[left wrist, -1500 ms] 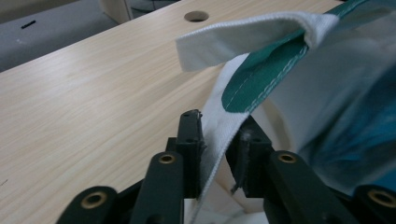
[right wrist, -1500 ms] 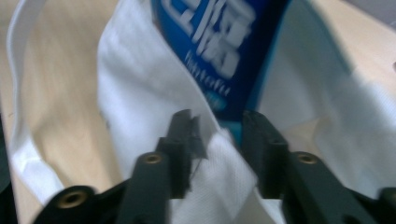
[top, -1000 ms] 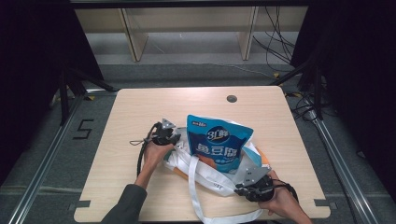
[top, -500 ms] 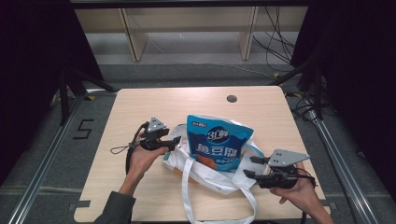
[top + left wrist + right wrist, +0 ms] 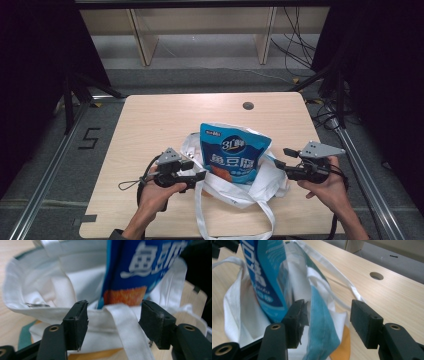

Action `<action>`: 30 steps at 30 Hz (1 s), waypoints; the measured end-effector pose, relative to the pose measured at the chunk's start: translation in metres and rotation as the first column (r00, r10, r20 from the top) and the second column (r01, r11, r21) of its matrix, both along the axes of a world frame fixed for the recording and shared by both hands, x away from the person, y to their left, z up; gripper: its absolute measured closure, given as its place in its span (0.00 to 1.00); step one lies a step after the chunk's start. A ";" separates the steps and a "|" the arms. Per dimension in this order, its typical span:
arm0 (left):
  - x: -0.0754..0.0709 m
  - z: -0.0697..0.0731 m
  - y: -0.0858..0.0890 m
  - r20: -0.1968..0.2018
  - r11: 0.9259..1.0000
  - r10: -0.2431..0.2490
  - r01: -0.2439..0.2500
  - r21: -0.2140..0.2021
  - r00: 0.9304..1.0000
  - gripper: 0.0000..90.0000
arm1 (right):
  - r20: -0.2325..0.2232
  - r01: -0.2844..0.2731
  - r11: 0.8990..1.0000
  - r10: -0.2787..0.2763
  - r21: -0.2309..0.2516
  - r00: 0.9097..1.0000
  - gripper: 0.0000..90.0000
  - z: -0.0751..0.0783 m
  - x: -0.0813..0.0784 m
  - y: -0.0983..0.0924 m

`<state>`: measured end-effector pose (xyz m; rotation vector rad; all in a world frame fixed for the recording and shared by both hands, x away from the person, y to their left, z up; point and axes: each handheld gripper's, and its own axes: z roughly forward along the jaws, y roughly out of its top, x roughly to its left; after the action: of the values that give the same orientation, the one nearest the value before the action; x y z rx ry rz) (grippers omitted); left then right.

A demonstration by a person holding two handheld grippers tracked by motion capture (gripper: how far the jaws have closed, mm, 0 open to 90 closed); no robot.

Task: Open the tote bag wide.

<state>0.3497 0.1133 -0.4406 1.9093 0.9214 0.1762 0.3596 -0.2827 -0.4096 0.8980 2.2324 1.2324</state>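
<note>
A blue snack pouch (image 5: pixel 232 152) stands upright in a white tote bag (image 5: pixel 235 192) at the table's near middle. My left gripper (image 5: pixel 200 176) is level at the bag's left edge. Its jaws have just been opening, and in the left gripper view (image 5: pixel 112 312) a white strap (image 5: pixel 130 332) lies loose between them, with the pouch (image 5: pixel 140 265) behind. My right gripper (image 5: pixel 280 159) is off the bag's right side. Its jaws have also just been opening, and in the right gripper view (image 5: pixel 327 312) the bag's teal-trimmed rim (image 5: pixel 322 325) hangs between them ungripped.
The wooden table (image 5: pixel 150 120) has a round cable hole (image 5: pixel 248 105) near its far edge. The bag's long straps (image 5: pixel 200 215) trail toward the near edge. Wooden shelving (image 5: pixel 200 30) stands beyond the table, and cables (image 5: pixel 300 45) lie on the floor at the right.
Both grippers have opened and let go of the bag, then risen and drawn apart, the left to the left and the right to the right. The bag has sagged around the pouch.
</note>
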 end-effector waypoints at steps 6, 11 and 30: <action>0.000 -0.021 -0.010 0.006 0.996 -0.059 0.058 0.065 0.998 0.70 | -0.006 -0.045 0.997 0.045 -0.057 0.999 0.57 0.002 0.018 0.022; -0.012 -0.026 -0.009 0.066 0.985 -0.103 0.093 0.146 0.992 0.87 | -0.009 -0.104 0.991 0.104 -0.089 0.995 0.77 -0.002 0.037 0.043; -0.052 -0.067 0.034 0.027 0.905 -0.137 0.115 0.409 0.990 0.94 | -0.113 0.110 0.954 -0.147 -0.278 0.983 0.92 -0.074 0.111 0.014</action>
<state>0.2974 0.1471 -0.5079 2.3294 0.7609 0.3657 0.4701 -0.2687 -0.4834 1.0220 2.3309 0.8052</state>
